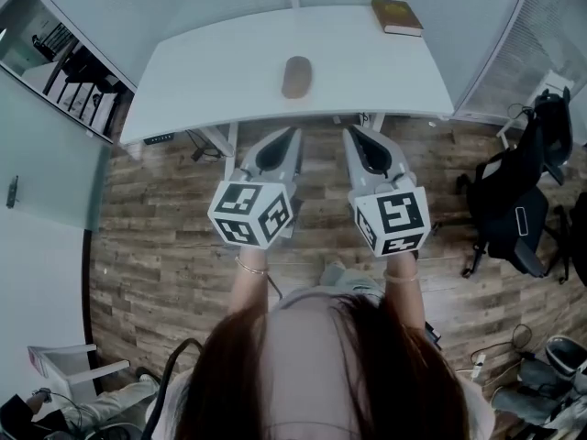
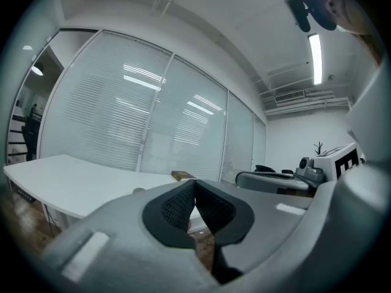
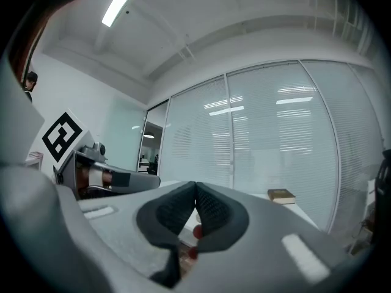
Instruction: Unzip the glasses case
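The brown oval glasses case (image 1: 296,77) lies closed near the middle of the white table (image 1: 211,81), and shows as a small bump (image 2: 140,191) in the left gripper view. My left gripper (image 1: 294,133) (image 2: 194,182) and right gripper (image 1: 348,133) (image 3: 195,185) are side by side over the wooden floor, just short of the table's near edge. Both point level toward the table. Their pads meet at the tips, so both are shut with nothing between them. Neither touches the case.
A brown book (image 1: 397,16) (image 3: 281,195) lies at the table's far right corner. Black office chairs (image 1: 518,200) stand on the floor to the right. A glass wall with blinds (image 2: 134,115) runs behind the table. Cables and a power strip (image 1: 160,139) hang under its left edge.
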Demonstrator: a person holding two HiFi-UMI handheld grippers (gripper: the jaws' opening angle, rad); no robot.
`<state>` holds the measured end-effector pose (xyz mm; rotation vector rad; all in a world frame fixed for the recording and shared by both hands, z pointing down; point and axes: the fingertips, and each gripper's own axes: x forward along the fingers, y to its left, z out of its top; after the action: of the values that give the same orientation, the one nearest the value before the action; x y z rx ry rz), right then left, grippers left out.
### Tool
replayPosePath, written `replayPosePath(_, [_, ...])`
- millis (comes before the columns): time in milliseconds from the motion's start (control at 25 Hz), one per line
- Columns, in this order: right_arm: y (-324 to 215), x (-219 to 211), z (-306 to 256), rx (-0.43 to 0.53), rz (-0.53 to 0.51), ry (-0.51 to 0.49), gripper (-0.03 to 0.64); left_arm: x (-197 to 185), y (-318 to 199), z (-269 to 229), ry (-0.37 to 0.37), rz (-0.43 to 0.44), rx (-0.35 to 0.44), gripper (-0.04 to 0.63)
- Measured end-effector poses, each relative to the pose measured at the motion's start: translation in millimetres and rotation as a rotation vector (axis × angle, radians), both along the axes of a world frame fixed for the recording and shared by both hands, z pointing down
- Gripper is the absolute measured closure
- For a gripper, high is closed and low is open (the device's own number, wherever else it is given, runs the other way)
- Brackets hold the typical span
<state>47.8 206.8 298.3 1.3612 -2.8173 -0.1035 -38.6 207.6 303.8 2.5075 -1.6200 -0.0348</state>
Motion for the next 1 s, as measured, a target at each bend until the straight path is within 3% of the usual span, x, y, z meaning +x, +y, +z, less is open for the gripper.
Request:
replayPosePath(440, [-42.2, 12.7, 5.8, 0.030, -0.020, 0.047, 0.614, -1.5, -34.4, 6.1, 0.019, -0.085, -0.017, 0.592])
replayPosePath(680, [-48.5, 9.7, 35.3, -0.044, -0.054, 0.053, 0.614, -11.2, -38.8, 28.1, 0.047, -0.102, -0.080, 0.591])
replayPosePath(1000, [-74.0, 1.0, 51.8, -0.074, -0.068, 0.038, 0.614, -22.3, -64.1, 45.2, 0.060, -0.130, -0.114, 0.589])
